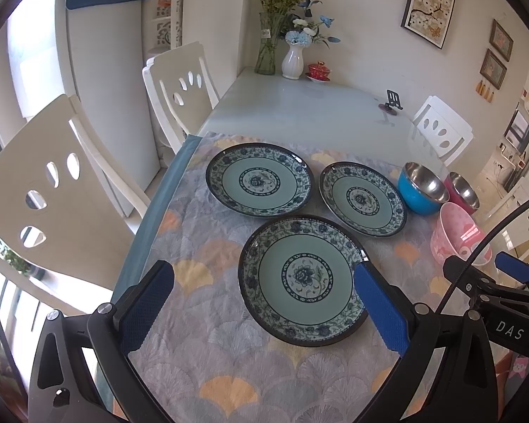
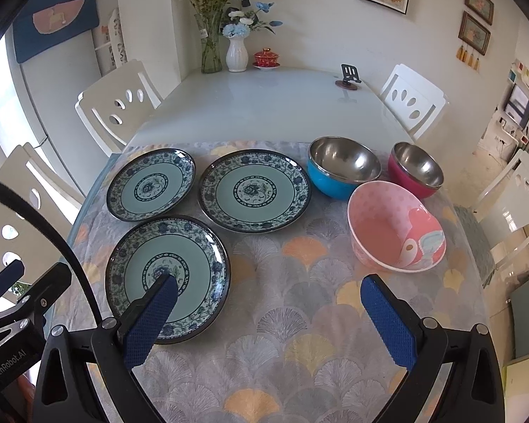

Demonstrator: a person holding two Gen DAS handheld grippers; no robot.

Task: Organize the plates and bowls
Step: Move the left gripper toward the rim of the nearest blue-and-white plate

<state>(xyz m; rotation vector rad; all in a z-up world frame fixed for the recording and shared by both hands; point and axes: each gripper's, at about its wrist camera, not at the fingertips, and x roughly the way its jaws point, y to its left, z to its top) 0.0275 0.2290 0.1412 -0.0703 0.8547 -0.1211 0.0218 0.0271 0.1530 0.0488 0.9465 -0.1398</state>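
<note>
Three blue-green floral plates lie flat on the patterned cloth: a near plate (image 1: 301, 278) (image 2: 167, 276), a far left plate (image 1: 259, 179) (image 2: 151, 185) and a far right plate (image 1: 363, 199) (image 2: 254, 190). To their right stand a blue steel-lined bowl (image 1: 421, 188) (image 2: 342, 167), a red steel-lined bowl (image 1: 463, 190) (image 2: 416, 171) and a pink bowl (image 1: 458, 234) (image 2: 395, 227). My left gripper (image 1: 264, 282) is open and empty, above the near plate's front. My right gripper (image 2: 269, 294) is open and empty, above the cloth between the near plate and the pink bowl.
The patterned cloth (image 2: 299, 352) covers the near end of a glass table (image 2: 264, 105). At the far end stand two vases (image 2: 237, 53), a red lidded cup (image 2: 266, 58) and a small black stand (image 2: 349, 75). White chairs (image 1: 180, 84) (image 2: 414, 98) flank the table.
</note>
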